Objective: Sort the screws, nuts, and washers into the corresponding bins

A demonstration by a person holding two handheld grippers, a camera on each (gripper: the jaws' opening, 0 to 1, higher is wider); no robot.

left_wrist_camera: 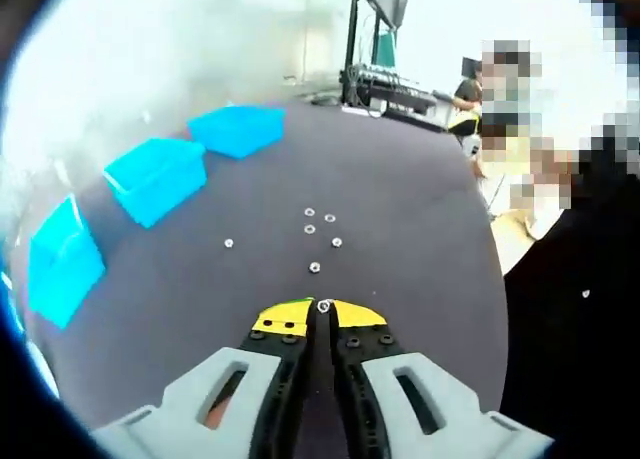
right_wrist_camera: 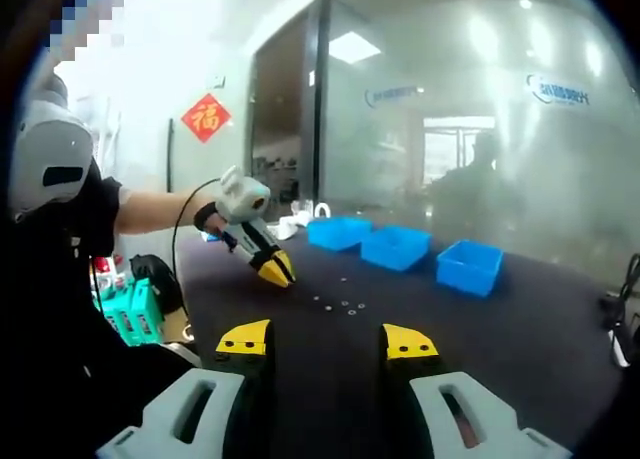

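While the left tool (left_wrist_camera: 323,314) is pinched shut on a small washer (left_wrist_camera: 324,305) and the right tool (right_wrist_camera: 327,341) is held wide, the remaining nuts (left_wrist_camera: 315,267), judged light, hard and slippery, are seen scattered on the table (left_wrist_camera: 420,219) and are best gripped across their flats.

Bright, washed-out bkgd; ceiling-light glare on glass wall (right_wrist_camera: 480,129); soft focus, fisheye warp at edges.

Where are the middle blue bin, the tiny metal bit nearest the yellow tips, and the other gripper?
Middle blue bin (left_wrist_camera: 157,179): left gripper view, its inside floor.
Small metal piece (left_wrist_camera: 324,305): left gripper view, its centre, at the jaw tips.
Left gripper (right_wrist_camera: 280,272): right gripper view, its yellow tips.
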